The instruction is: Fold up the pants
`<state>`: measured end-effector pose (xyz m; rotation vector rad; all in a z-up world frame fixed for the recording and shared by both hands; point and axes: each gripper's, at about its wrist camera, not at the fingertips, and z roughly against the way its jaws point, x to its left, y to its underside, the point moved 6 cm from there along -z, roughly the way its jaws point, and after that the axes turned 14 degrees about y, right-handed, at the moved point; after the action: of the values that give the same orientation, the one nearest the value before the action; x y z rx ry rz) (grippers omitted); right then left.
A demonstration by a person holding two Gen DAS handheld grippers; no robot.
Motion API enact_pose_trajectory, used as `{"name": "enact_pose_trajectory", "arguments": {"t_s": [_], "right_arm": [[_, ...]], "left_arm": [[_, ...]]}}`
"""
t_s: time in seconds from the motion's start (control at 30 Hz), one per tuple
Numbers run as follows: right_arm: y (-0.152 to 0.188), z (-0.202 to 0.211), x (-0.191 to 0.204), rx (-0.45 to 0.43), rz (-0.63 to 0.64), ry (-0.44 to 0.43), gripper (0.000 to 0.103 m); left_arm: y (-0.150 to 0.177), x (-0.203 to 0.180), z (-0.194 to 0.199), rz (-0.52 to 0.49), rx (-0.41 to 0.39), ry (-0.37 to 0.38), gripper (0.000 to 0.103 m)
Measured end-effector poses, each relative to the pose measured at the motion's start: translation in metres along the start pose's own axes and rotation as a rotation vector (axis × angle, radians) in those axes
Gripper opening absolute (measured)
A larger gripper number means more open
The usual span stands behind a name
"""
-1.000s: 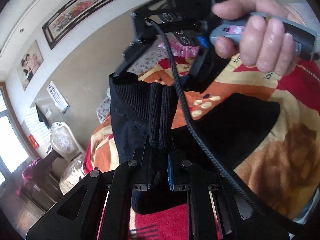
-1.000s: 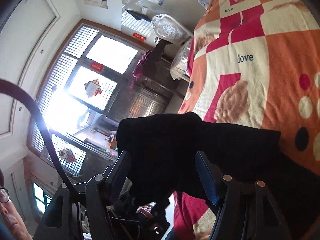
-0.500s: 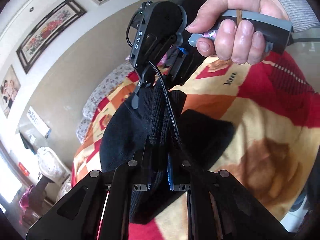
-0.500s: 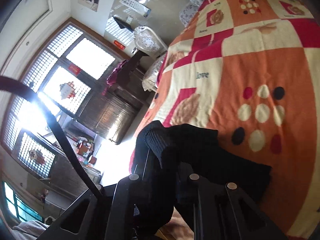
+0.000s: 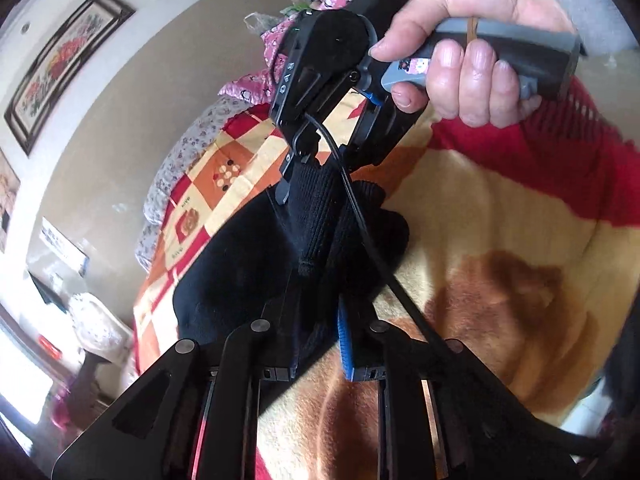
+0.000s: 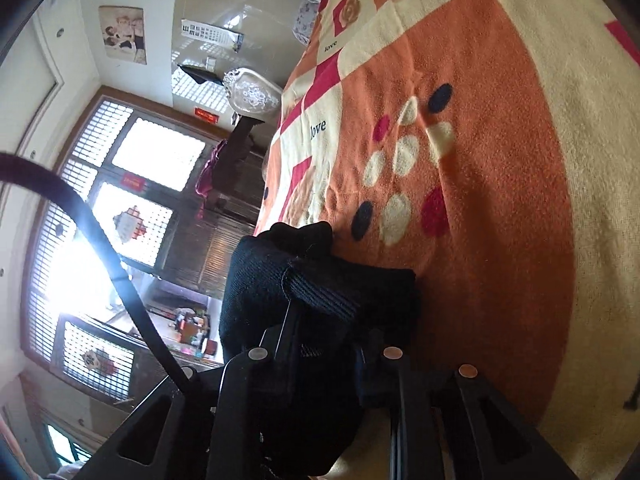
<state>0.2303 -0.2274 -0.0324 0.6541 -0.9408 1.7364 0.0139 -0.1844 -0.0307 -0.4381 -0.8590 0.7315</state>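
The black ribbed knit pants (image 5: 320,220) lie bunched on the bed, on the fleece blanket with orange, red and cream squares (image 5: 500,240), and this blanket is the landmark for all places here. The left tongs (image 5: 320,320) are clamped on a thick fold of the pants; one finger carries a blue pad (image 5: 345,344) that presses against the cloth. Just above the blanket, on the far side of the pants bundle, the right tongs (image 5: 316,176) are also closed on the ribbed edge of the same cloth, and the person's right hand (image 5: 472,52) holds the grey handle of this tool. A black cable (image 5: 360,224) hangs from the right tool and runs across the pants toward the left tongs.

In the right wrist view the pants (image 6: 320,288) fill the gap of the right tongs (image 6: 328,344), which grip the cloth tightly, and the bundle touches the orange square of the blanket (image 6: 500,180) with its white, red and dark dots. Beyond the edge of the blanket a large window with dark wooden lattice (image 6: 132,200) is bright, and a framed flower picture (image 5: 60,68) hangs on the beige wall above the blanket's far end.
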Motion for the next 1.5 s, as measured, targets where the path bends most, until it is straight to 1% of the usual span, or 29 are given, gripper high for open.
{"name": "enact_pose_trajectory", "arguments": {"t_s": [0.03, 0.1, 0.17, 0.23, 0.3, 0.33, 0.4, 0.47, 0.5, 0.53, 0.6, 0.63, 0.67, 0.7, 0.77, 0.83, 0.9, 0.93, 0.97, 1.03, 1.07, 1.1, 1.13, 1.2, 1.3, 1.33, 1.37, 1.43, 1.5], "right_arm": [[0.0, 0.005, 0.0, -0.005, -0.01, -0.003, 0.023], [-0.004, 0.02, 0.001, -0.052, -0.01, 0.039, 0.025], [-0.01, 0.044, 0.008, -0.141, 0.045, 0.136, 0.027], [-0.013, 0.068, 0.027, -0.23, 0.172, 0.274, 0.027], [-0.007, 0.084, 0.058, -0.303, 0.362, 0.387, 0.028], [0.0, 0.086, 0.074, -0.319, 0.454, 0.411, 0.028], [0.021, 0.078, 0.108, -0.309, 0.658, 0.443, 0.028], [0.046, 0.054, 0.131, -0.276, 0.843, 0.494, 0.03], [0.058, 0.039, 0.135, -0.235, 0.921, 0.525, 0.03], [0.066, 0.022, 0.131, -0.199, 0.966, 0.557, 0.03], [0.074, -0.012, 0.109, -0.127, 1.02, 0.672, 0.03], [0.078, -0.017, 0.088, -0.107, 1.011, 0.716, 0.031], [0.077, -0.02, 0.077, -0.111, 0.98, 0.701, 0.034], [0.073, -0.018, 0.072, -0.142, 0.931, 0.653, 0.038], [0.064, -0.016, 0.057, -0.133, 0.824, 0.597, 0.046], [0.062, -0.013, 0.053, -0.119, 0.789, 0.57, 0.047], [0.064, -0.008, 0.059, -0.106, 0.798, 0.593, 0.047], [0.064, -0.003, 0.066, -0.114, 0.811, 0.609, 0.047], [0.064, 0.005, 0.077, -0.146, 0.822, 0.611, 0.047], [0.064, 0.018, 0.103, -0.201, 0.837, 0.551, 0.047], [0.065, 0.018, 0.115, -0.197, 0.854, 0.514, 0.047], [0.066, 0.013, 0.124, -0.184, 0.876, 0.499, 0.047], [0.067, 0.005, 0.129, -0.175, 0.904, 0.505, 0.047], [0.071, -0.014, 0.134, -0.136, 0.942, 0.525, 0.047], [0.066, -0.046, 0.112, -0.087, 0.949, 0.596, 0.047], [0.061, -0.054, 0.102, -0.073, 0.929, 0.605, 0.047], [0.057, -0.058, 0.093, -0.083, 0.91, 0.581, 0.048], [0.054, -0.057, 0.087, -0.094, 0.905, 0.528, 0.05], [0.052, -0.058, 0.086, -0.08, 0.905, 0.518, 0.05]], "left_arm": [[0.002, 0.002, 0.007, 0.039, -0.019, 0.029, 0.02], [0.005, 0.008, 0.027, 0.13, -0.074, 0.097, 0.02], [0.012, 0.022, 0.046, 0.244, -0.116, 0.139, 0.02], [0.022, 0.044, 0.065, 0.364, -0.149, 0.141, 0.02], [0.03, 0.072, 0.079, 0.502, -0.19, 0.145, 0.02], [0.033, 0.087, 0.081, 0.575, -0.213, 0.161, 0.02], [0.041, 0.108, 0.074, 0.708, -0.24, 0.239, 0.02], [0.051, 0.123, 0.057, 0.811, -0.23, 0.271, 0.02], [0.055, 0.127, 0.046, 0.858, -0.221, 0.281, 0.02], [0.06, 0.129, 0.032, 0.899, -0.191, 0.29, 0.02], [0.075, 0.124, 0.007, 0.977, -0.127, 0.331, 0.021], [0.077, 0.124, 0.004, 0.987, -0.141, 0.333, 0.022], [0.078, 0.124, 0.005, 0.984, -0.148, 0.324, 0.023], [0.08, 0.121, 0.007, 0.987, -0.145, 0.325, 0.023], [0.082, 0.12, 0.009, 0.985, -0.135, 0.33, 0.023], [0.078, 0.127, 0.011, 0.967, -0.131, 0.322, 0.023], [0.066, 0.143, 0.019, 0.936, -0.181, 0.316, 0.023], [0.058, 0.153, 0.022, 0.931, -0.213, 0.327, 0.023], [0.051, 0.161, 0.021, 0.931, -0.232, 0.343, 0.023], [0.036, 0.178, 0.014, 0.955, -0.25, 0.381, 0.023], [0.03, 0.184, 0.004, 0.97, -0.235, 0.419, 0.023], [0.025, 0.188, -0.008, 0.981, -0.209, 0.463, 0.023], [0.022, 0.191, -0.02, 0.99, -0.174, 0.487, 0.023], [0.023, 0.192, -0.048, 0.995, -0.075, 0.497, 0.023], [0.038, 0.187, -0.081, 1.009, 0.037, 0.463, 0.023], [0.039, 0.187, -0.085, 0.999, 0.014, 0.462, 0.023], [0.04, 0.186, -0.087, 0.989, 0.006, 0.45, 0.023], [0.041, 0.184, -0.092, 0.996, 0.016, 0.43, 0.023], [0.039, 0.183, -0.097, 0.983, 0.029, 0.404, 0.023]]}}
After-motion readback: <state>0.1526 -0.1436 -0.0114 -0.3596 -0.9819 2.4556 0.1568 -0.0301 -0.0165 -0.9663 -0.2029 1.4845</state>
